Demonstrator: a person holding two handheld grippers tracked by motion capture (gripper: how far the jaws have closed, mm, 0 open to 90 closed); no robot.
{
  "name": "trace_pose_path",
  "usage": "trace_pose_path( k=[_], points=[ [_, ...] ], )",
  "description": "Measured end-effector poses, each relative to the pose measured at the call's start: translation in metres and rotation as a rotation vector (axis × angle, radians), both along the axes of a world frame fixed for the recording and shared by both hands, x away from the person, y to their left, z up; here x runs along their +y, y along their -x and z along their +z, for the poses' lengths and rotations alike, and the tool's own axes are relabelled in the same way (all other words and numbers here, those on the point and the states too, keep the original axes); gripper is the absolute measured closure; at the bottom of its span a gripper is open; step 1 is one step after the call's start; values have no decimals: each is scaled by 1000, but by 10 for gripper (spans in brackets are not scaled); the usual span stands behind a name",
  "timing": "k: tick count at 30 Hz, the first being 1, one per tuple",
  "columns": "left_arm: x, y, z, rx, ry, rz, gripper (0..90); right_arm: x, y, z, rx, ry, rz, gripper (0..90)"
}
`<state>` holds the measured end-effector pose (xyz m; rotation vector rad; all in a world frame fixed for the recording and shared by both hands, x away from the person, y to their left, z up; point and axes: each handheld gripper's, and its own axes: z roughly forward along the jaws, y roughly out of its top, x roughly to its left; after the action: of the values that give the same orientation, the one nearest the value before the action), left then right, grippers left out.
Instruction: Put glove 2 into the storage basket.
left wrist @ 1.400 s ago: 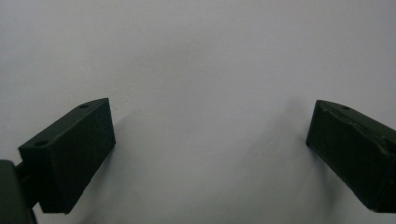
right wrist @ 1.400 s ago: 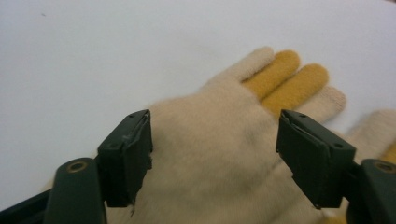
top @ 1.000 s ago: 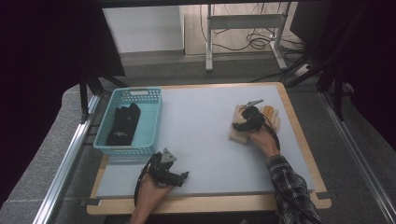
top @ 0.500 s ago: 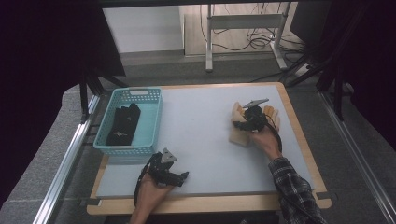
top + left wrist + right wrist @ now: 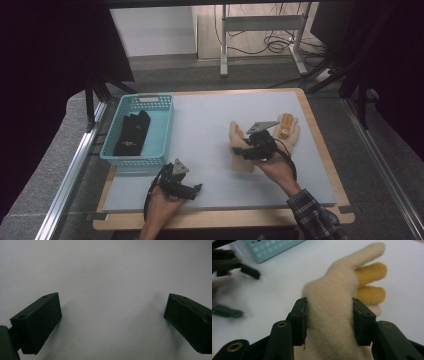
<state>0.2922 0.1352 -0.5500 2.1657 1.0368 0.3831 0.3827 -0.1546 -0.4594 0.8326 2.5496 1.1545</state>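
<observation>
1. Right gripper view: right hand-held gripper [image 5: 329, 322] has just been closing; its jaws clamp the cream glove [image 5: 337, 305].
2. Glove lies right of centre on the tabletop [image 5: 200, 125].
3. Left hand-held gripper [image 5: 112, 322] stands apart near the blue basket [image 5: 162, 132].

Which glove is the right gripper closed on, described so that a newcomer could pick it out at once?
Start at the grey table mat and go to its right half, away from the blue basket. There the right gripper pinches a fuzzy cream glove with yellow fingers, unlike the black gloves lying in the basket.
</observation>
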Motion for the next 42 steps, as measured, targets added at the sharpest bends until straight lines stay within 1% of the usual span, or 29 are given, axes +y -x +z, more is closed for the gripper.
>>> trace_pose_path(
  k=[4,5,6,7,8,11,13,15,16,18,19,21,22,26,27,29,30,32,33,34,35,36,38,39,40,42],
  points=[
    [0,0,0,-2,3,3,15,14,18,-16,28,12,23,510],
    [0,0,0,-2,3,3,15,14,18,-16,28,12,23,510],
    [0,0,0,-1,2,3,15,19,24,-27,44,17,26,499],
    [0,0,0,-1,2,3,15,19,24,-27,44,17,26,499],
    [0,0,0,-1,1,1,15,22,28,-35,42,15,24,476],
    [0,0,0,0,0,0,15,25,31,-42,52,23,38,399],
    [0,0,0,-1,0,1,15,25,31,-41,53,33,40,345],
    [0,0,0,-2,3,3,15,22,28,-37,42,19,29,319],
    [0,0,0,-2,2,2,15,18,26,-33,36,5,19,315],
    [0,0,0,-1,1,1,16,12,22,-29,30,1,4,316],
    [0,0,0,-1,1,1,15,12,22,-29,30,1,4,316],
    [0,0,0,1,3,2,15,4,16,-26,28,2,-20,333],
    [0,0,0,0,3,3,15,-4,10,-25,28,2,-42,367],
    [0,0,0,0,3,3,15,-21,-1,-27,27,2,-85,436],
    [0,0,0,0,3,3,15,-21,-1,-27,27,2,-85,436],
    [0,0,0,0,5,4,15,-30,-7,-28,39,-1,-111,467],
    [0,0,0,1,5,4,15,-37,-11,-29,39,-3,-123,505],
    [0,0,0,1,5,4,15,-42,-12,-30,55,-19,-126,549],
    [0,0,0,1,5,4,15,-42,-12,-30,55,-19,-126,549],
    [0,0,0,1,4,3,15,-42,-10,-33,71,-32,-108,592],
    [0,0,0,1,4,3,15,-42,-10,-33,71,-32,-108,592],
    [0,0,0,1,4,3,15,-37,-8,-37,80,-25,-84,608],
    [0,0,0,1,4,3,15,-31,-7,-41,85,-22,-63,617],
    [0,0,0,1,4,3,15,-31,-7,-41,85,-22,-63,617],
    [0,0,0,1,4,3,15,-20,-7,-47,92,1,-44,626],
    [0,0,0,1,4,3,15,-12,-7,-53,86,38,-42,691]
  ],
)
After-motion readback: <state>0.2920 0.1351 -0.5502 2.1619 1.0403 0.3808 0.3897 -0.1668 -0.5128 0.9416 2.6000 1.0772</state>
